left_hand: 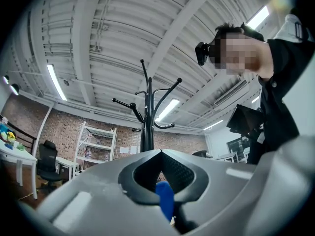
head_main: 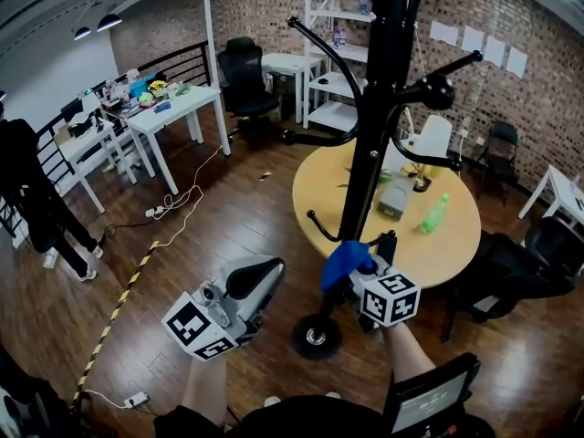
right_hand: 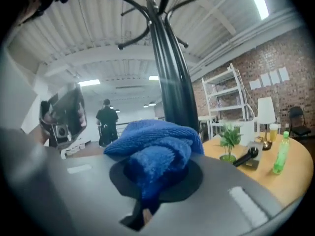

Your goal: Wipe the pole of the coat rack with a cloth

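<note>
Wood floor (head_main: pixel 228 217) office, right gripper (head_main: pixel 365 265) clamped on blue cloth (head_main: pixel 342 261) just beside the upright coat rack pole (head_main: pixel 376 126) (low, straight ahead), nearer than the left gripper (head_main: pixel 239 292), its 2 jaws together, empty.

Ceiling strip lights (left_hand: pixel 55 82) glow brightly; fisheye distortion bends every edge.

Both grippers are smooth pale-grey shells with black ribbed jaw linings. In the head view the left gripper (head_main: pixel 258 275) at seven o'clock carries a white left cube (head_main: pixel 199 327) printed with black square markers, and the right gripper (head_main: pixel 370 247) at five o'clock a matching right cube (head_main: pixel 390 298). The person wears a black top (left_hand: pixel 275 87) and a black head camera (left_hand: pixel 202 53)
</note>
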Available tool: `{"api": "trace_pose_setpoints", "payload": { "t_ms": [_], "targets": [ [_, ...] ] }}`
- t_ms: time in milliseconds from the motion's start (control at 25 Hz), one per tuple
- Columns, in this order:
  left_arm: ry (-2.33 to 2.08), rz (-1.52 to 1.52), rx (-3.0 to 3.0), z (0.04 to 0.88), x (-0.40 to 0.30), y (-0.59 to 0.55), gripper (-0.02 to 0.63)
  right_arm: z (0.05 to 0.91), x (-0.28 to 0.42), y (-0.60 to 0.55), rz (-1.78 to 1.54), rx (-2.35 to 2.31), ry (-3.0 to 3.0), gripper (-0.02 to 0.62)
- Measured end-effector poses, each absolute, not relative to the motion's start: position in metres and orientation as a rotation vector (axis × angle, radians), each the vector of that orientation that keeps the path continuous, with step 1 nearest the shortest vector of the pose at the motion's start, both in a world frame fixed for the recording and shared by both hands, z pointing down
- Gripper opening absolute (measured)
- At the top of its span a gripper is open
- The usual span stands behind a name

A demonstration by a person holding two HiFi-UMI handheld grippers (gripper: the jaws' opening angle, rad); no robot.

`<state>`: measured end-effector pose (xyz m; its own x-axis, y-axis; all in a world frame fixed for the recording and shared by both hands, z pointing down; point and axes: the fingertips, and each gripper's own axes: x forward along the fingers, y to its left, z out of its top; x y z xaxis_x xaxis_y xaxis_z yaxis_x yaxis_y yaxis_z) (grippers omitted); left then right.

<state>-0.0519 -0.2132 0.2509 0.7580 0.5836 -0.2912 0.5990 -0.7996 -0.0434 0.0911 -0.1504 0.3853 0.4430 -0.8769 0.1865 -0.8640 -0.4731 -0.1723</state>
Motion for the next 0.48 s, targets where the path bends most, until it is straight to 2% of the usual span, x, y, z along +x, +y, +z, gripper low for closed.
{"api": "trace_pose_setpoints", "payload": {
  "t_ms": [480],
  "targets": [
    [0.963,-0.569,2.922,0.230,-0.059,-0.225,-0.008,0.089,0.079,-0.143,0.571,-2.588,1.515,0.023]
  ]
}}
